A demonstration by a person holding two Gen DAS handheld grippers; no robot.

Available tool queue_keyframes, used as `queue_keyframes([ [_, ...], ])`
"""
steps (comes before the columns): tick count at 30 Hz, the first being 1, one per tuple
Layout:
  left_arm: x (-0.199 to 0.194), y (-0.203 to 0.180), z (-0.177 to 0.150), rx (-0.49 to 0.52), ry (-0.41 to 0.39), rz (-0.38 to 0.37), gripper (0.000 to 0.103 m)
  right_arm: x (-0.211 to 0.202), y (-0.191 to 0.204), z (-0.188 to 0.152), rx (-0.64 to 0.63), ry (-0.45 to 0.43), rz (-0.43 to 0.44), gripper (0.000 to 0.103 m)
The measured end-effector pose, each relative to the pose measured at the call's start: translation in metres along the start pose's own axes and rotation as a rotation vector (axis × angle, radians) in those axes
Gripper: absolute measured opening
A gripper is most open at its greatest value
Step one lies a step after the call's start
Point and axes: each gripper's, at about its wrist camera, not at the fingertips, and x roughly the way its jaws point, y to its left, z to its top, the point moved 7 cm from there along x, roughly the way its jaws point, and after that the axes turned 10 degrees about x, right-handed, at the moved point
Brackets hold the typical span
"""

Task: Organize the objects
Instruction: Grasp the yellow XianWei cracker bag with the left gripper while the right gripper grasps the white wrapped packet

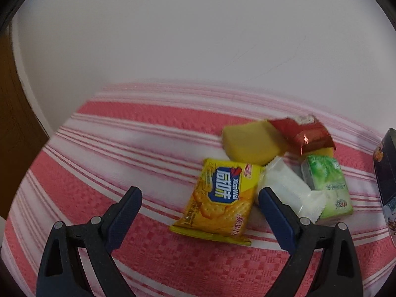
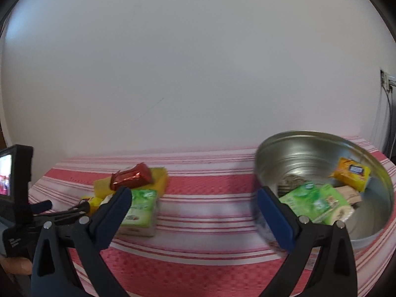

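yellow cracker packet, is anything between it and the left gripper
Nothing visible. The open left gripper faces the yellow cracker packet directly, over bare striped cloth. A white packet lies against its right edge.

Your left gripper (image 1: 199,195) hangs wide open over the striped cloth (image 1: 99,173), the yellow cracker packet (image 1: 220,198) between its fingers, the white sachet (image 1: 289,188) beside it

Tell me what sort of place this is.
Probably a home: a table under a pink striped cloth against a plain white wall, with snack packets and a round metal tin on it.
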Motion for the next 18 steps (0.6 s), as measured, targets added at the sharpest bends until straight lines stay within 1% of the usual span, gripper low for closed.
queue_keyframes([
  [4, 0.014, -0.005, -0.005, 0.017, 0.071, -0.016, 0.097, 0.011, 0.010, -0.005, 0.001, 0.053, 0.027, 0.102],
  [9, 0.022, 0.000, -0.001, -0.019, 0.077, -0.046, 0.097, 0.026, 0.014, -0.010, 0.018, 0.117, 0.050, 0.102],
  [11, 0.022, -0.002, 0.000, -0.011, 0.076, -0.050, 0.097, 0.030, 0.017, -0.013, 0.015, 0.135, 0.061, 0.096],
  [12, 0.021, -0.003, 0.000, -0.005, 0.075, -0.054, 0.096, 0.030, 0.019, -0.013, 0.012, 0.141, 0.067, 0.094],
  [14, 0.017, -0.006, 0.001, 0.021, 0.063, -0.077, 0.089, 0.031, 0.024, -0.015, 0.003, 0.155, 0.081, 0.089],
  [15, 0.016, -0.009, 0.001, 0.036, 0.054, -0.092, 0.080, 0.032, 0.026, -0.016, -0.001, 0.160, 0.088, 0.087],
  [16, 0.019, -0.004, 0.004, 0.047, 0.048, -0.104, 0.065, 0.034, 0.028, -0.016, -0.006, 0.166, 0.093, 0.085],
  [17, 0.016, -0.005, 0.005, 0.058, 0.041, -0.121, 0.056, 0.035, 0.031, -0.017, -0.010, 0.172, 0.098, 0.084],
  [18, 0.014, -0.004, 0.005, 0.060, 0.043, -0.120, 0.053, 0.037, 0.033, -0.018, -0.012, 0.175, 0.102, 0.083],
])
